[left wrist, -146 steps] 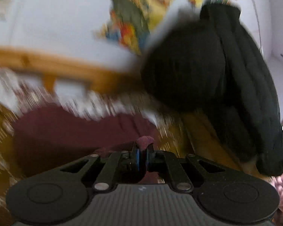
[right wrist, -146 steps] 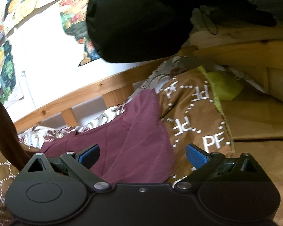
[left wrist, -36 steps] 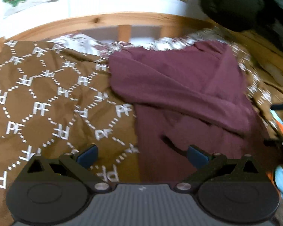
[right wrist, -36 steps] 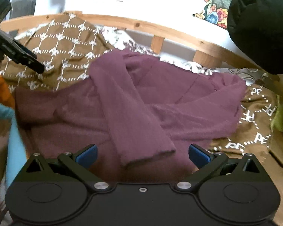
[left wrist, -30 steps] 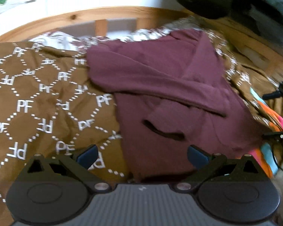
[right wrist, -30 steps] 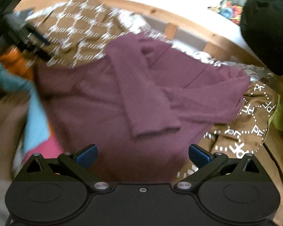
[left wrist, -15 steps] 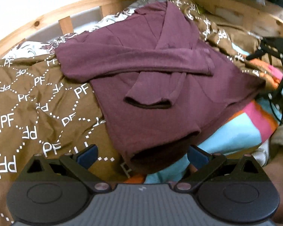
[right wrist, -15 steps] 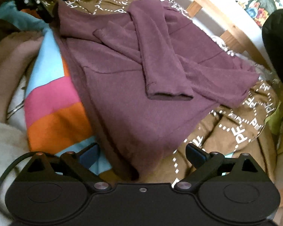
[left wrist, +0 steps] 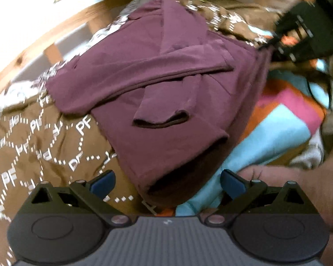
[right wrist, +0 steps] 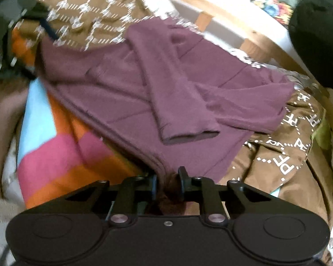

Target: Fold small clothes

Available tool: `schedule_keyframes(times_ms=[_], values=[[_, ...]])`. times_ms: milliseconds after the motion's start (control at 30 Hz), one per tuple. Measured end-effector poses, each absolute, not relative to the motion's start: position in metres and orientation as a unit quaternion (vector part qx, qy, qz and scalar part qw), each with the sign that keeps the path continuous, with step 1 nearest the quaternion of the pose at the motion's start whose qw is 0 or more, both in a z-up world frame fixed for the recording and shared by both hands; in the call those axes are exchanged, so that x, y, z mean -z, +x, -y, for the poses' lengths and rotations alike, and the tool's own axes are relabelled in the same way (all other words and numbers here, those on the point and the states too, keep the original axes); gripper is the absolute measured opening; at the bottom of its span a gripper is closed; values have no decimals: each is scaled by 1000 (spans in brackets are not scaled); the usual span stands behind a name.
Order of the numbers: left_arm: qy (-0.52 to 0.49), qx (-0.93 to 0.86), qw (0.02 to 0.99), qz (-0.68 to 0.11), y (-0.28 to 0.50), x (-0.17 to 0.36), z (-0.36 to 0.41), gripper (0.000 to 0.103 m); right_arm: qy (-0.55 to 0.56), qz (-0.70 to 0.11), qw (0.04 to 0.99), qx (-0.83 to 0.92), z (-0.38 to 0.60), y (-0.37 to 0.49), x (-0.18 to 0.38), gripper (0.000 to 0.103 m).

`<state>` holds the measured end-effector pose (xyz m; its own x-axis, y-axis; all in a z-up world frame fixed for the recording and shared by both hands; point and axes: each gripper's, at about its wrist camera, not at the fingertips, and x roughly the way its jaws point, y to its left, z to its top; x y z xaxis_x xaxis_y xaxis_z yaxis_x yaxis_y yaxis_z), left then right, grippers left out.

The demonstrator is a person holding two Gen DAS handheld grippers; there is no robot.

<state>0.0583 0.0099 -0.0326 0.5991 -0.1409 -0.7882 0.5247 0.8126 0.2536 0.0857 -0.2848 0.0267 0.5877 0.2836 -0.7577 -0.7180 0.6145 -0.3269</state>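
A maroon long-sleeved top [left wrist: 166, 93] [right wrist: 166, 93] lies on a brown patterned blanket [left wrist: 33, 128], both sleeves crossed over its front. My left gripper [left wrist: 167, 182] is open, its blue pads either side of the near hem corner without touching it. My right gripper [right wrist: 168, 185] is closing, with the other hem corner bunched between its pads. That right gripper [left wrist: 299, 37] also shows at the upper right of the left wrist view, at the top's far hem.
A striped cloth of pink, orange and light blue [right wrist: 62, 146] [left wrist: 284, 119] lies under the hem. A wooden bed rail [right wrist: 255, 42] runs behind. A black jacket [right wrist: 317, 40] hangs at the right. A person's hand [left wrist: 299, 177] is close beside my left gripper.
My right gripper has closed from wide open onto the hem corner. My left gripper has rolled and dropped closer to the near hem, staying open.
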Motion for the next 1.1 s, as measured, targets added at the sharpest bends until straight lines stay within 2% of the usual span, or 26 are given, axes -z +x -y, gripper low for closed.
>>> schedule_keyframes(times_ms=[300, 633, 800, 1100], values=[[362, 208, 835, -358, 52, 39, 15, 103, -261, -317, 865, -287, 290, 92, -35, 20], [399, 225, 828, -324, 45, 43, 20, 98, -223, -299, 888, -267, 300, 97, -43, 19], [425, 245, 814, -311, 40, 45, 21, 88, -221, -301, 889, -267, 299, 97, -42, 19], [456, 259, 784, -331, 38, 44, 13, 81, -219, -301, 889, -266, 299, 96, -43, 19]])
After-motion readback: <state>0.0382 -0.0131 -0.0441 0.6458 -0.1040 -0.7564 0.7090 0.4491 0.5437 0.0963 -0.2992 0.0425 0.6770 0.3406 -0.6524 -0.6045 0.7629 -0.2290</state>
